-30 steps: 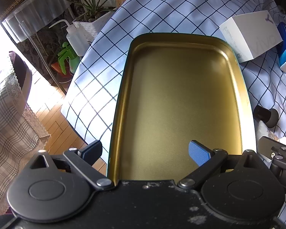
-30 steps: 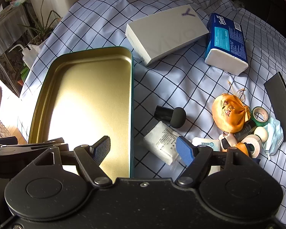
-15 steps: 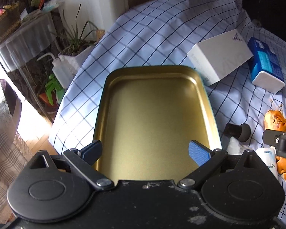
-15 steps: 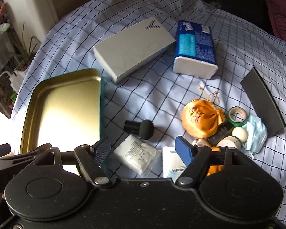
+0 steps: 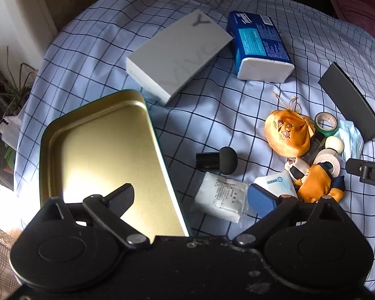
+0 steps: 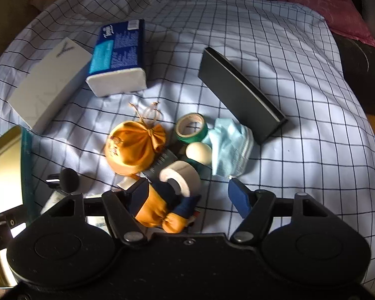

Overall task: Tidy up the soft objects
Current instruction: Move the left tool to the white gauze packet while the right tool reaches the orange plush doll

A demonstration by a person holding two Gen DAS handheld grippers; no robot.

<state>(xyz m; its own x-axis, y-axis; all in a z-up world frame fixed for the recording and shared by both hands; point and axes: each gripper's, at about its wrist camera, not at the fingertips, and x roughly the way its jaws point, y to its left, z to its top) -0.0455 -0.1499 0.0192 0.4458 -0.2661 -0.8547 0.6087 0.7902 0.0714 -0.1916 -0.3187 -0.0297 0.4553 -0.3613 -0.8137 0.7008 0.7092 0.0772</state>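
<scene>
My right gripper (image 6: 188, 193) hangs open over a pile of small things, and its jaws are closing. An orange and navy cloth piece (image 6: 160, 212) and a white tape roll (image 6: 181, 177) lie between the fingers; the pads do not press on either. Just beyond are an orange satin pouch (image 6: 130, 150), a pale blue face mask (image 6: 230, 145) and a green tape roll (image 6: 191, 126). My left gripper (image 5: 190, 197) is open and holds nothing. It straddles the right rim of the gold tray (image 5: 100, 155), beside a white gauze packet (image 5: 222, 197).
On the checked cloth lie a white box (image 5: 177, 52), a blue tissue pack (image 5: 260, 45), a flat black case (image 6: 240, 95) and a black round-headed brush (image 5: 220, 160). The cloth drops away at the left, past the tray, toward plants and floor.
Both grippers have swung right, off the tray and toward the pile. The right gripper now stands over the orange cloth piece and tape, with its jaws slightly narrower.
</scene>
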